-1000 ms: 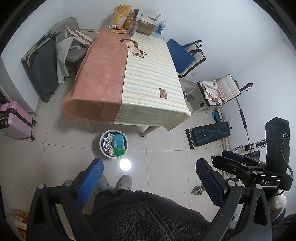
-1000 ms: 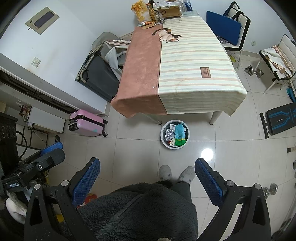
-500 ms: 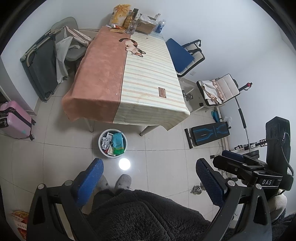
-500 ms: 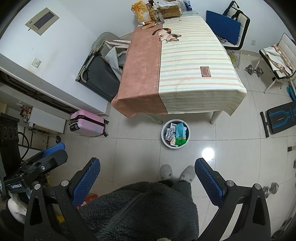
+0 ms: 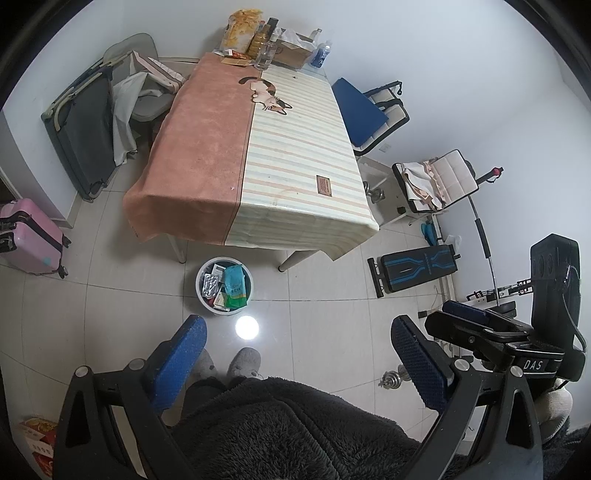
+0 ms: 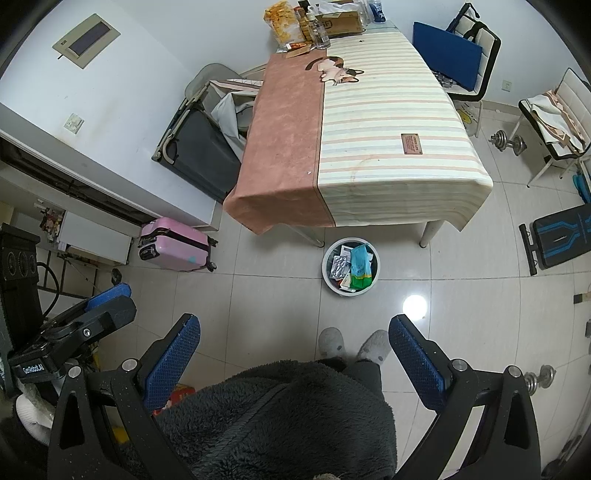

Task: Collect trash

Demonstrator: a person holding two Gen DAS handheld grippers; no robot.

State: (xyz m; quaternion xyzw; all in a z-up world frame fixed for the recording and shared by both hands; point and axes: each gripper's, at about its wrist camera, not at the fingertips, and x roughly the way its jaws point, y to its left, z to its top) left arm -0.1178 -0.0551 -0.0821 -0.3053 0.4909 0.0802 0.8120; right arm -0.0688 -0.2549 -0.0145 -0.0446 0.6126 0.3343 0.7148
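- Left wrist view: the left tool (image 5: 295,354) hangs high over the floor, its blue pads spread wide with nothing between them. The trash bin (image 5: 224,285) sits left of centre on the tiles, just in front of the worktop (image 5: 255,155) edge, already holding a green packet (image 5: 235,286) and other wrappers.
- From here the risk I'd name is the packet riding high in the bin: a careless drop on top could tip things out onto the tiles.
- The right tool (image 5: 491,332) crowds the lower right of this frame, so a swing that way could knock the two together.
- Open floor lies between the slippers (image 5: 231,363) and the bin. The pink suitcase (image 5: 29,240) at left and the workout bench (image 5: 417,267) at right hem in the sides.
- Right wrist view: the right tool (image 6: 295,354) is likewise spread and empty. The bin (image 6: 351,266) sits at centre below the cloth's overhang, beside a worktop leg (image 6: 428,234).
- Bottles and bags (image 6: 314,22) cluster at the worktop's far end, top of frame. Whether any is trash I cannot tell, and a long reach could topple them.
- Dumbbells (image 6: 506,142) at the right are a trip hazard.
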